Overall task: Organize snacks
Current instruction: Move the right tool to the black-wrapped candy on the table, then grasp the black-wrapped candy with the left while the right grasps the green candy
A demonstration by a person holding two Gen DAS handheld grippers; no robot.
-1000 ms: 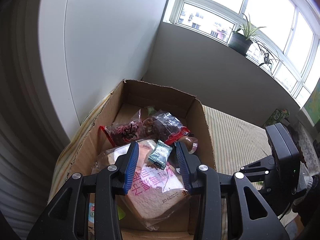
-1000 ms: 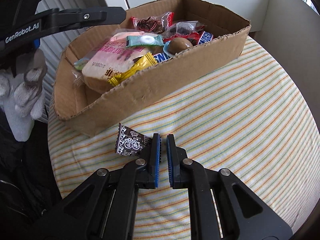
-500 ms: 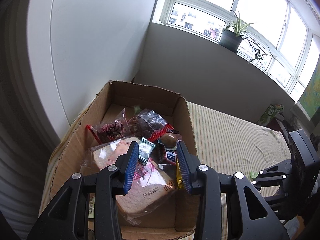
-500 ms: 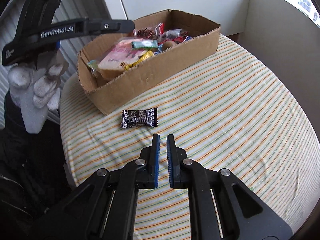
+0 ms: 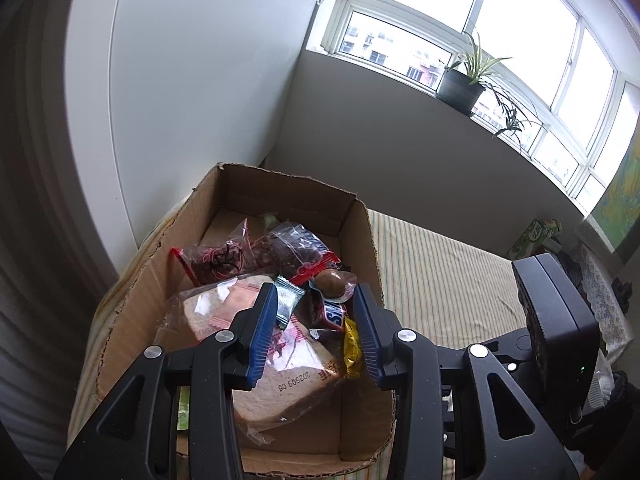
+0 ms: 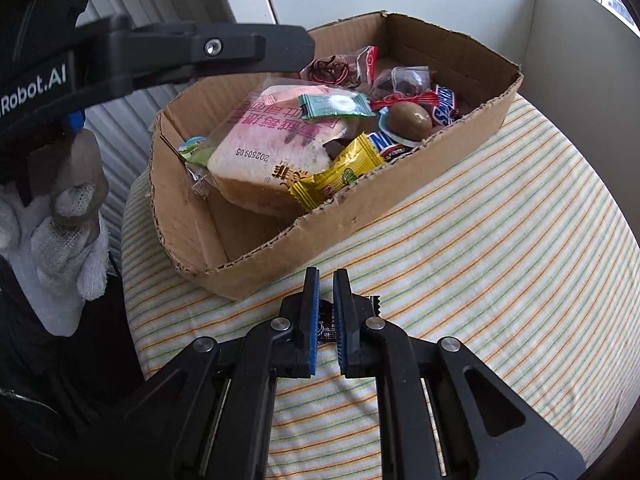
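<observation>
A cardboard box (image 6: 344,216) stands on a striped cloth (image 6: 500,264) and fills the upper centre of the right wrist view. It holds a bagged slice of bread (image 6: 264,148), a teal sachet (image 6: 334,105), a yellow candy (image 6: 336,174) against the near wall, a brown chocolate egg (image 6: 410,122), a Snickers bar (image 6: 444,110) and two clear bags with red seals (image 6: 340,68) at the far end. The right gripper (image 6: 326,318), low centre of that frame, has its blue pads nearly together; a dark wrapped candy (image 6: 326,322) sits in the narrow gap, one crimped end showing at the right pad's outer side. Whether the candy is lifted or rests on the cloth cannot be told. The left gripper (image 5: 316,334), bottom centre of its own view, hangs over the box's near end, jaws partly apart with nothing between the pads. A white-gloved hand (image 6: 60,224) holds it at the left edge. A potted plant (image 5: 464,82) sits on the windowsill, upper right.
</observation>
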